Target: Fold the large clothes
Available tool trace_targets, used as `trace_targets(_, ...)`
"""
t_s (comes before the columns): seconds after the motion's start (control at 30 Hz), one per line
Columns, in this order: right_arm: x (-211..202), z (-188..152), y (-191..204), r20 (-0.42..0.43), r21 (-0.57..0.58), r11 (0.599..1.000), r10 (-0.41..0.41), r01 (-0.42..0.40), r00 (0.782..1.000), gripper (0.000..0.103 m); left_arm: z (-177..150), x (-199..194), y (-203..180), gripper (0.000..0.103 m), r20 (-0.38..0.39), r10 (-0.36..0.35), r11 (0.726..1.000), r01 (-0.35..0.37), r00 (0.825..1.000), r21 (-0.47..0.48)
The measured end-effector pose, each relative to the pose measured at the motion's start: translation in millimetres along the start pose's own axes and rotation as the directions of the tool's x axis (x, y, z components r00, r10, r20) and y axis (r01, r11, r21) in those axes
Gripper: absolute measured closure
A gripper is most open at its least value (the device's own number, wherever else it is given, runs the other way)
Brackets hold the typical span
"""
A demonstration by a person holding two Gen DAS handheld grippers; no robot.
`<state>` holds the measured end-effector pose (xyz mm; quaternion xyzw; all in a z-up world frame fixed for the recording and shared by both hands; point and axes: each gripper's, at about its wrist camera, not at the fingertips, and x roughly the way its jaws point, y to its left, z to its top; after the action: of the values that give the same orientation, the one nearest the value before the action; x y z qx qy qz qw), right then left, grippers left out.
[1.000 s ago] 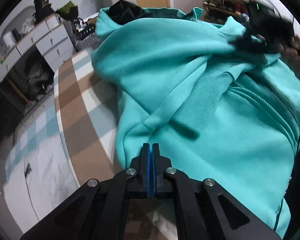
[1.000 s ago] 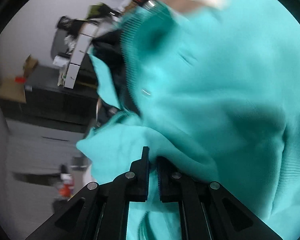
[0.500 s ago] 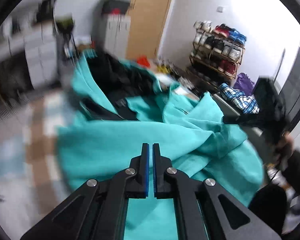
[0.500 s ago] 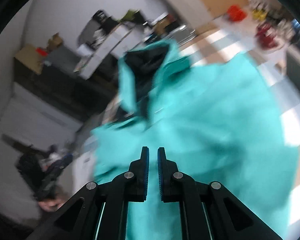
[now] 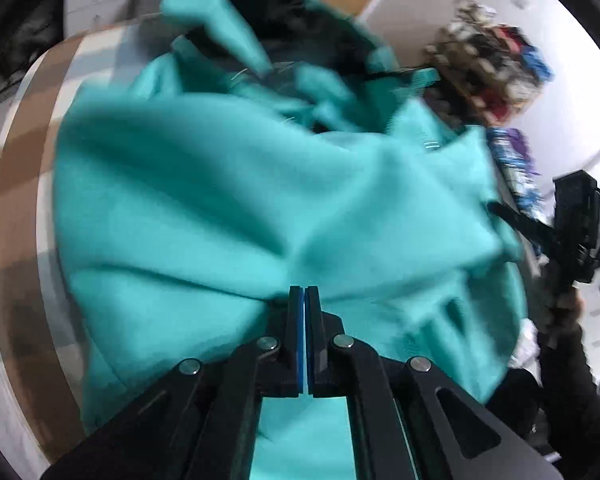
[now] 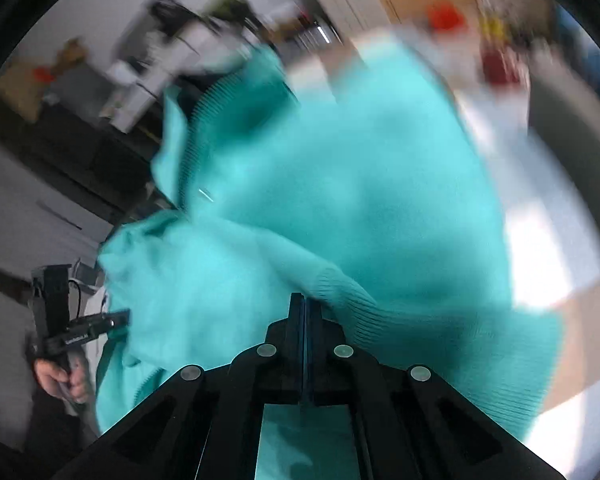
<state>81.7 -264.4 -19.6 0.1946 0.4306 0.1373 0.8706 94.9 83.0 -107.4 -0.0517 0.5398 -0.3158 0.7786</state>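
A round table point(image 5: 16, 184) w/ brown and white checks is filling the left of the left wrist view. A teal hoodie point(image 5: 228, 200) is lying bunched over it. The left gripper point(image 5: 304, 300) is pinching hoodie fabric, jaws clenched. The right gripper point(image 6: 304, 308) is also clenched, its tips touching the ribbed cuff point(image 6: 364, 312); whether it is holding the cuff I cannot tell.
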Motion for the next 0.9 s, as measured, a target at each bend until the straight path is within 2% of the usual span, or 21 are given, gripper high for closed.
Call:
trace_targets(0.03,-9,1,6,0.046,-0.039,0.999,0.000,0.002,0.999,0.103,2,-10,-9,0.103,0.039,0.005,1.000,-0.006,0.999,0.030)
trace_targets(0.07,-9,1,10,0.048,-0.058,0.998,-0.008,0.011,0.999,0.103,5,-17,-17,0.103,0.079,-0.001,0.999,-0.002,0.997,0.049)
trace_targets(0.13,9,-5,-2,-0.038,-0.012,1.000,-0.005,0.004,0.999,0.103,13,-17,-18,0.103,0.106,-0.002,0.999,-0.001,0.994,0.034)
trace_targets(0.17,22,-8,-11,-0.088,0.028,0.999,-0.016,0.018,0.996,0.103,16,-8,-15,0.103,0.097,-0.005,1.000,0.003,0.995,0.018)
trace_targets(0.2,36,-13,-22,-0.140,0.078,0.996,-0.039,0.050,0.989,0.103,17,7,-7,0.103,0.059,0.029,1.000,-0.029,0.998,-0.004)
trace_targets(0.23,46,-21,-36,-0.162,0.147,0.989,0.000,0.024,0.987,0.103,16,24,6,0.103,0.009,0.063,0.997,-0.063,0.998,-0.040)
trace_targets(0.27,44,-26,-47,-0.120,0.194,0.980,0.066,-0.042,0.991,0.103,12,39,21,0.103,-0.039,0.033,0.994,-0.037,0.999,-0.098)
trace_targets(0.3,42,-27,-49,-0.118,0.195,0.979,0.077,-0.053,0.990,0.103,11,40,32,0.103,-0.019,-0.015,0.990,0.012,1.000,-0.141)
trace_targets(0.37,33,-22,-43,-0.155,0.185,0.982,0.048,-0.019,0.987,0.103,13,31,43,0.103,0.002,-0.058,0.970,0.057,0.998,-0.235)
trace_targets(0.4,24,-19,-38,-0.148,0.174,0.985,0.048,-0.021,0.988,0.103,14,23,41,0.103,0.012,-0.065,0.967,0.066,0.998,-0.246)
trace_targets(0.5,-13,0,-9,-0.061,0.066,0.992,0.108,-0.104,0.992,0.101,20,-13,26,0.103,0.101,-0.017,0.980,0.036,0.995,-0.195)
trace_targets(0.57,-36,23,18,-0.035,-0.011,0.987,0.160,-0.160,0.987,0.101,35,-40,18,0.102,0.153,-0.005,0.978,0.037,0.988,-0.207)
trace_targets(0.6,-41,37,33,-0.038,-0.036,0.981,0.190,-0.191,0.981,0.101,46,-52,17,0.091,0.186,-0.005,0.974,0.048,0.983,-0.223)
trace_targets(0.63,-49,51,45,-0.033,-0.060,0.975,0.212,-0.213,0.977,0.101,58,-66,14,0.075,0.226,0.012,0.970,0.043,0.974,-0.238)
trace_targets(0.67,-58,71,59,-0.021,-0.093,0.970,0.225,-0.226,0.974,0.101,72,-77,11,0.027,0.265,0.038,0.968,0.030,0.963,-0.250)
trace_targets(0.7,-62,82,72,-0.012,-0.119,0.967,0.224,-0.224,0.975,0.101,82,-92,9,0.001,0.313,0.086,0.963,0.001,0.946,-0.268)
trace_targets(0.73,-64,100,87,0.008,-0.147,0.965,0.220,-0.216,0.976,0.101,93,-107,5,0.001,0.381,0.153,0.958,-0.043,0.912,-0.282)
trace_targets(0.8,-68,129,108,0.053,-0.197,0.962,0.203,-0.189,0.978,0.101,124,-125,-1,0.001,0.448,0.228,0.959,-0.119,0.864,-0.258)
trace_targets(0.87,-58,160,122,0.079,-0.235,0.967,0.121,-0.099,0.990,0.100,145,-128,8,0.001,0.453,0.286,0.945,-0.170,0.845,-0.279)
trace_targets(0.9,-47,173,127,0.081,-0.242,0.967,0.105,-0.082,0.991,0.098,158,-125,15,0.001,0.438,0.308,0.938,-0.192,0.845,-0.289)
